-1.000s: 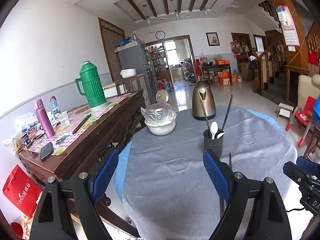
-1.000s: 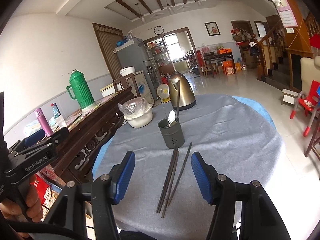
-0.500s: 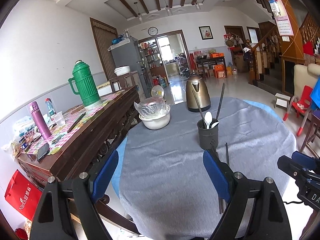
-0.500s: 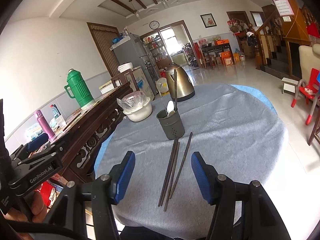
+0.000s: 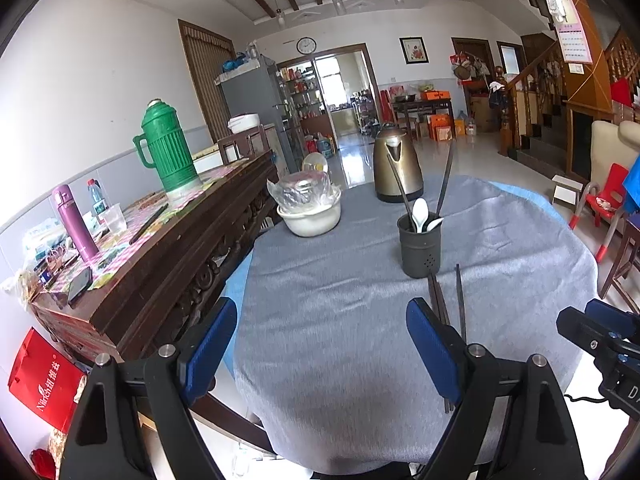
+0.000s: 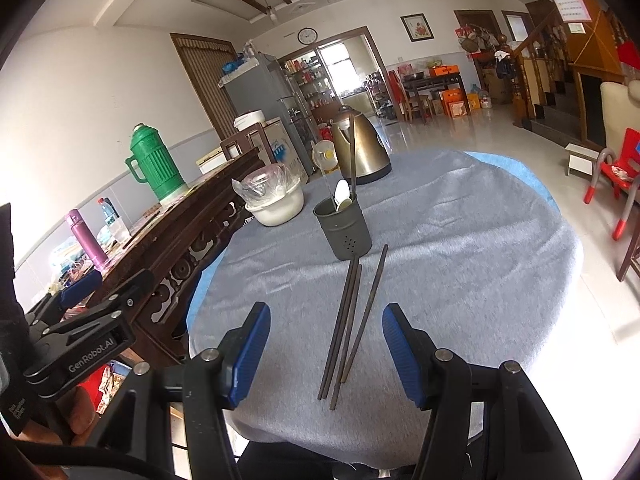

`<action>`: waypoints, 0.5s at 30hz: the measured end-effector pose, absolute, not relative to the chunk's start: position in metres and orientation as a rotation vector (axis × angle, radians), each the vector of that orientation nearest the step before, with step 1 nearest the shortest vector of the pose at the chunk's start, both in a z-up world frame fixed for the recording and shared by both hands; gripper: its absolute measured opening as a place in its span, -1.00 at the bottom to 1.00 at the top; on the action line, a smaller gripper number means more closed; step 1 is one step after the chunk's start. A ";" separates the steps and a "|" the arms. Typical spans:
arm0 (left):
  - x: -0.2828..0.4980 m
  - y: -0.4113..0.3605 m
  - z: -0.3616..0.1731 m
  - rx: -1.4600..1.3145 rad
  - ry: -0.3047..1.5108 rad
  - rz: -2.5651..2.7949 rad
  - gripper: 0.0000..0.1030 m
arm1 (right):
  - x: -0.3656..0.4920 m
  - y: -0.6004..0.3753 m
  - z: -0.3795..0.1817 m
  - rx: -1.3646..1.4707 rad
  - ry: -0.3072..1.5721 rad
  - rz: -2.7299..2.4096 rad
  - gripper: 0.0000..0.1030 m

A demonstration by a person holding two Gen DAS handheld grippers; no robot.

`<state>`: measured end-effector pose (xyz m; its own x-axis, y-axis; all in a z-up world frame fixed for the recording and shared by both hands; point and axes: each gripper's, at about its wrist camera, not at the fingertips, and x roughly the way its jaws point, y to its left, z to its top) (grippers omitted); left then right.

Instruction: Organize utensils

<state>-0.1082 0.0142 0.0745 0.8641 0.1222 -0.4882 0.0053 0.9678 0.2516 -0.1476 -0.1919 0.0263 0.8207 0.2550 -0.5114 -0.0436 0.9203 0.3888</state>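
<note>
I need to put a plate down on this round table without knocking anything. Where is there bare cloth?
The grey tablecloth is bare right of the dark perforated utensil cup and the loose dark chopsticks, out to the rim. Also bare: the near-left stretch below the white covered bowl. The far side is crowded: bowl, bronze electric kettle, cup.

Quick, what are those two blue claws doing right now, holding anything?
Left gripper: open, holding nothing.
Right gripper: open, holding nothing; chopsticks lie on the table between its fingers.
</note>
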 end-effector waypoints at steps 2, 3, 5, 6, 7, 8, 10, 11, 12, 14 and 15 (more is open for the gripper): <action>-0.107 0.015 0.071 0.249 0.536 0.062 0.69 | -0.147 -0.192 0.025 0.374 0.595 0.159 0.21; -0.107 0.014 0.068 0.249 0.543 0.061 0.69 | -0.146 -0.192 0.024 0.375 0.599 0.158 0.21; -0.106 0.015 0.066 0.249 0.553 0.059 0.69 | -0.146 -0.191 0.022 0.376 0.604 0.156 0.21; -0.106 0.015 0.064 0.247 0.557 0.058 0.69 | -0.146 -0.191 0.022 0.374 0.606 0.156 0.21; -0.105 0.016 0.063 0.246 0.561 0.058 0.69 | -0.145 -0.191 0.022 0.373 0.606 0.155 0.21; -0.105 0.016 0.062 0.246 0.563 0.058 0.69 | -0.145 -0.191 0.021 0.371 0.607 0.155 0.21; -0.104 0.017 0.060 0.247 0.567 0.059 0.69 | -0.144 -0.190 0.021 0.370 0.609 0.153 0.21; -0.104 0.018 0.059 0.246 0.570 0.060 0.69 | -0.144 -0.190 0.022 0.370 0.610 0.154 0.21; -0.104 0.018 0.059 0.245 0.572 0.059 0.69 | -0.144 -0.189 0.021 0.369 0.612 0.154 0.21; -0.104 0.018 0.058 0.242 0.578 0.058 0.69 | -0.144 -0.189 0.020 0.369 0.615 0.153 0.21; -0.103 0.019 0.058 0.242 0.579 0.058 0.69 | -0.144 -0.188 0.020 0.369 0.617 0.153 0.21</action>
